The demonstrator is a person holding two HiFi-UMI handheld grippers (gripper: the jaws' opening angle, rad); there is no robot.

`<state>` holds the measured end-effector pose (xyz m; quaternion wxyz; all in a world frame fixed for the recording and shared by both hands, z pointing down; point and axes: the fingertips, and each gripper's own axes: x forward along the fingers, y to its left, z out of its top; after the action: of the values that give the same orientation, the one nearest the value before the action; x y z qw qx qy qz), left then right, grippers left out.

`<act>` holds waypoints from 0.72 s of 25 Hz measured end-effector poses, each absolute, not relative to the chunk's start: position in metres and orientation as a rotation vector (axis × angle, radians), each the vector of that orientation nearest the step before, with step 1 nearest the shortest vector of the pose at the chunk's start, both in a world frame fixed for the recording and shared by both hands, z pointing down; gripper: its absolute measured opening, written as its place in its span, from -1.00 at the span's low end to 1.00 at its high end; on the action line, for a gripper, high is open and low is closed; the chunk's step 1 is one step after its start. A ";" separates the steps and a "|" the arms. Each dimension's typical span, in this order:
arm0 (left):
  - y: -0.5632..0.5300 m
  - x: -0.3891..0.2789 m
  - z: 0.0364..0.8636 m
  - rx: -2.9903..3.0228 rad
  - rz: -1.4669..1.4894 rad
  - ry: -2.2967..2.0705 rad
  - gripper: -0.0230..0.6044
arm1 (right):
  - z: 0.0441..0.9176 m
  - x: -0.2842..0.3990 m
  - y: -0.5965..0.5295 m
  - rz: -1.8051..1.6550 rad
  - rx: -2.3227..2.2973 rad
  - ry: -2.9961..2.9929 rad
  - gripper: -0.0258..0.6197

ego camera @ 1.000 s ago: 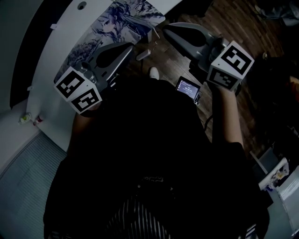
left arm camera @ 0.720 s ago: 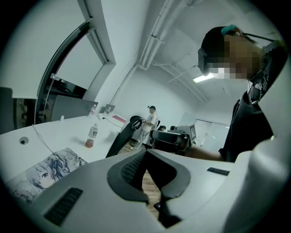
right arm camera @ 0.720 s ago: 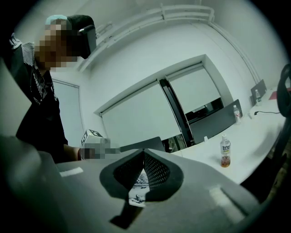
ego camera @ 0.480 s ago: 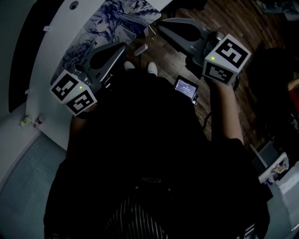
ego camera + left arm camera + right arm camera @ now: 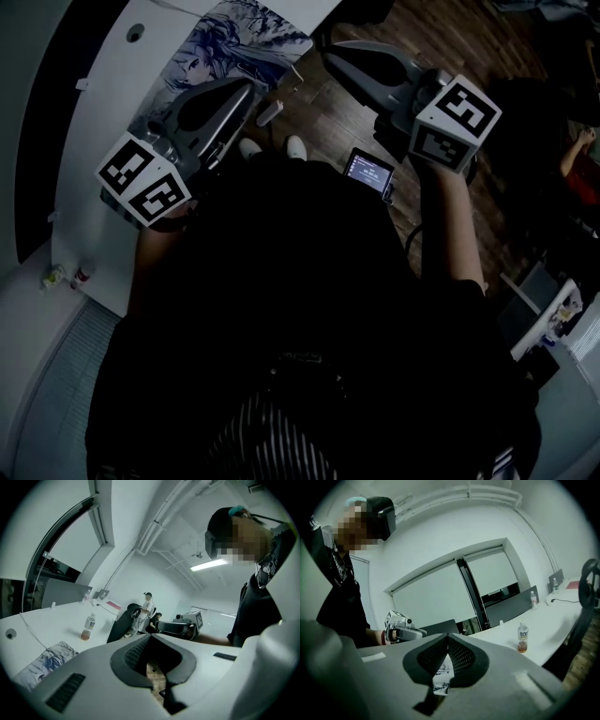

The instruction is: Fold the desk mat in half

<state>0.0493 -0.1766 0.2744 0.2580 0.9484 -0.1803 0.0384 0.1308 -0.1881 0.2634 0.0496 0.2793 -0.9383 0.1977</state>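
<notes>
The left claw (image 5: 150, 636) is clenched. Its two jaws meet at the tips with nothing between them, and only a bit of wood floor (image 5: 153, 672) shows through the hollow behind the pads. The right claw (image 5: 448, 635) is clenched as well, tip against tip, and it is empty. The print seen through its hollow is the desk mat (image 5: 439, 676) lying farther off, not gripped.

In the head view the mat lies flat on the white desk (image 5: 103, 112), picture side up, with one short end at the desk's end. The left claw is held just above that end and does not touch the mat. The right claw hangs over the floor, off the desk and apart from the mat.

By count there are two claws, each with its marker cube, and one mat. One bottle (image 5: 88, 626) holding a brownish drink stands upright on the desk, well beyond the mat. There are also two white shoes (image 5: 248, 148) on the floor and one small lit screen (image 5: 367, 173) at the person's front. Two people stand or sit far off in the left gripper view — too small to tell more.
</notes>
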 end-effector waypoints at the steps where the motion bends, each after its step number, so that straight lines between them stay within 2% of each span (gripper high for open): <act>1: -0.178 0.044 0.276 2.568 0.099 -0.487 -0.93 | 0.264 0.126 -0.191 0.604 0.853 -2.850 -0.91; 18: -0.213 -0.071 0.299 2.517 0.046 -0.571 -0.93 | 0.294 0.029 -0.261 0.621 0.822 -2.724 -0.91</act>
<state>-0.0706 -0.2133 0.2995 0.2766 0.9370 -0.2126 0.0171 0.0291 -0.2609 0.2938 0.1145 0.2806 -0.9291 0.2118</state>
